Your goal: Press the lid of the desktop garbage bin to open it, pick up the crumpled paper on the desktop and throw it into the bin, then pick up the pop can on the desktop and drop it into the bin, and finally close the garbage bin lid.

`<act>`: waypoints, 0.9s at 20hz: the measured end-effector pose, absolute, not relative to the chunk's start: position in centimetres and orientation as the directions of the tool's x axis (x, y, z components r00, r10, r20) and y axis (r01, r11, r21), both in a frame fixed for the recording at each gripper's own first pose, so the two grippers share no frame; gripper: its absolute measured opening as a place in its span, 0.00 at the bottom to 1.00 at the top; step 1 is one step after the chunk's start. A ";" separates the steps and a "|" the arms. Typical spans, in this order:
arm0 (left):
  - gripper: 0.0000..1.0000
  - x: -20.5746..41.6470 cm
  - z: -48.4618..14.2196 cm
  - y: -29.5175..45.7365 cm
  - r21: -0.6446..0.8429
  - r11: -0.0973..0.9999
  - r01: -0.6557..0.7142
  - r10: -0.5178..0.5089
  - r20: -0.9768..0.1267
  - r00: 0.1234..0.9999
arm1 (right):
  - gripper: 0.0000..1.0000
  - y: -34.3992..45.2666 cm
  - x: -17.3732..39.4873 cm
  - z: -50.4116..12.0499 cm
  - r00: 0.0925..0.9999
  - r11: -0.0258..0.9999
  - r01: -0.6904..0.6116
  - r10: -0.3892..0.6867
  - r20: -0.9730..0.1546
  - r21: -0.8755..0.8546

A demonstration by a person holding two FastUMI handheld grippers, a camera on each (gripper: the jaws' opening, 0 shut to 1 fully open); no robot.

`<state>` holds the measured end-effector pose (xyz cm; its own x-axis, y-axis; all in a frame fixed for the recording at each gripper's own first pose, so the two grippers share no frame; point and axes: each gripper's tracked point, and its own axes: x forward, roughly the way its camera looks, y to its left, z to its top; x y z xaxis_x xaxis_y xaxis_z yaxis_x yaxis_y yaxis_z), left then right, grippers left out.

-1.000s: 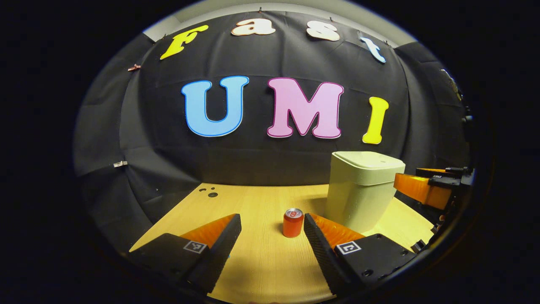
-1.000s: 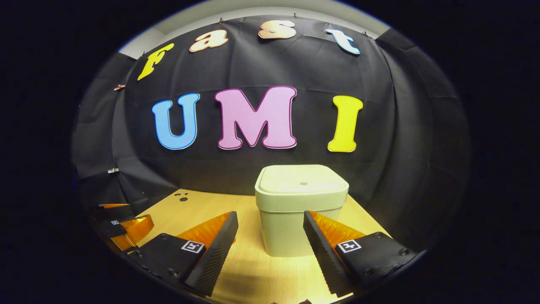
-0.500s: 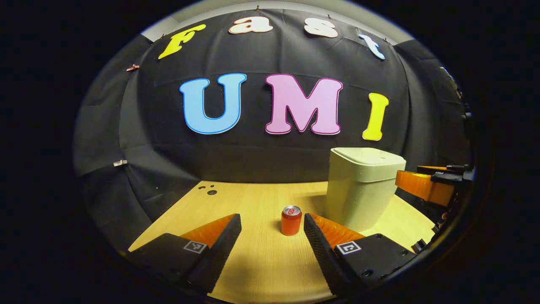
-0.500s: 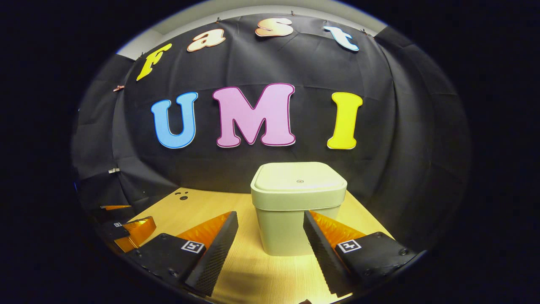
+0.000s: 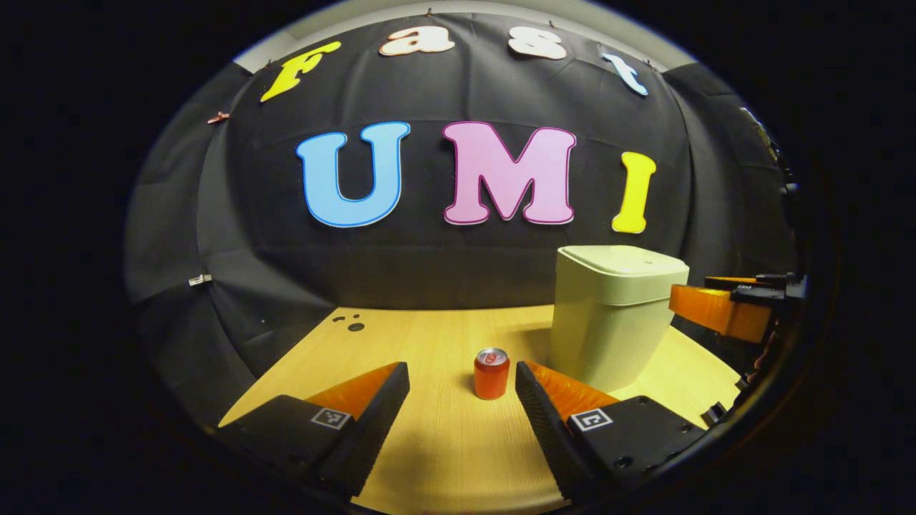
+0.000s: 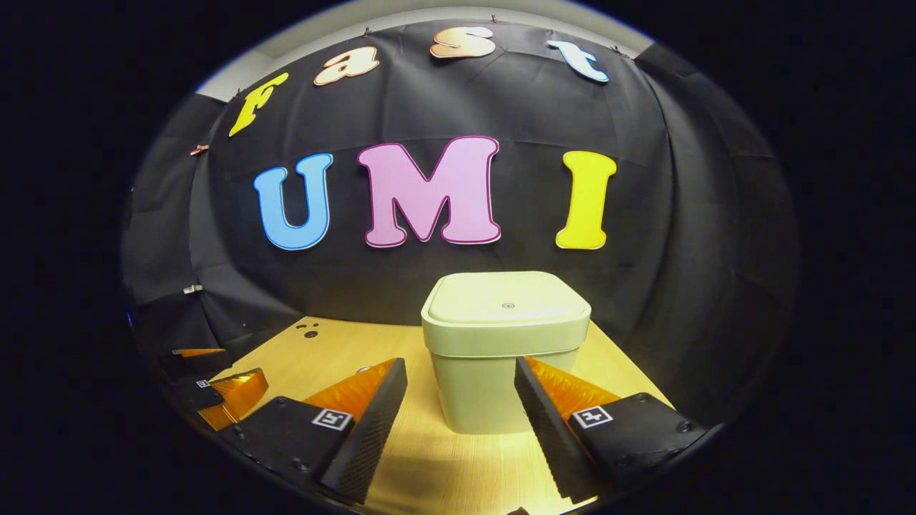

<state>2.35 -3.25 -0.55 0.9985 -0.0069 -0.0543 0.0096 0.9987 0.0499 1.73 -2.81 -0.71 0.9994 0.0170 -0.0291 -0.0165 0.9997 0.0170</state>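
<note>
A pale green bin (image 5: 608, 315) stands on the wooden table (image 5: 444, 443) with its lid (image 6: 507, 300) down. A red pop can (image 5: 491, 373) stands upright just left of the bin. My left gripper (image 5: 461, 411) is open, and the can sits a short way beyond the gap, near the right finger. My right gripper (image 6: 458, 408) is open in front of the bin (image 6: 501, 350), its fingers low beside the bin's front wall and apart from it. The right gripper (image 5: 730, 311) also appears at the far right of the left gripper view, behind the bin's edge.
Small dark holes (image 5: 351, 323) mark the table's far left corner. Black cloth walls close in behind and at both sides. The left gripper (image 6: 222, 390) shows at the lower left of the right gripper view. Open table lies left of the can.
Both cameras have crept forward and risen slightly; the can and the bin sit a little higher and farther left in view. Both grippers stay open.
</note>
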 end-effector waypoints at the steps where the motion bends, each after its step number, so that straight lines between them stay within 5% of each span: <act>1: 0.96 2.5 -0.6 -3.3 0.051 0.999 0.010 -0.007 -0.058 0.998 | 0.87 -2.7 1.9 -0.6 0.999 1.000 -0.018 0.019 -0.028 0.014; 9: 0.95 3.4 -0.6 -2.6 0.055 0.998 -0.004 0.007 -0.062 0.998 | 0.41 -0.7 3.0 -0.7 0.993 0.995 -0.100 0.100 -0.060 -0.005; 10: 0.96 3.5 -0.7 -2.5 0.052 0.999 -0.005 0.008 -0.063 0.998 | 0.41 -0.8 3.1 -0.8 0.993 0.995 -0.099 0.099 -0.065 -0.006; 11: 0.96 3.6 -0.7 -2.4 0.052 0.999 -0.007 0.010 -0.066 0.998 | 0.22 -0.8 3.3 -0.8 0.993 0.995 -0.100 0.100 -0.068 -0.003; 12: 0.96 3.6 -0.8 -2.2 0.052 0.999 -0.009 0.012 -0.067 0.998 | 0.17 -0.8 3.3 -0.9 0.992 0.995 -0.101 0.100 -0.073 -0.001; 18: 0.96 3.7 -1.1 -1.9 0.050 0.999 -0.004 0.008 -0.079 0.997 | 0.05 -1.9 3.7 -1.1 0.994 0.998 -0.058 0.058 -0.098 -0.004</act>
<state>3.74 -1.88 -1.15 0.9968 0.0077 -0.0794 -0.0038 0.9987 0.0501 3.74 -1.88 -1.06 0.9935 0.0577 -0.0980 -0.0584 0.9983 -0.0041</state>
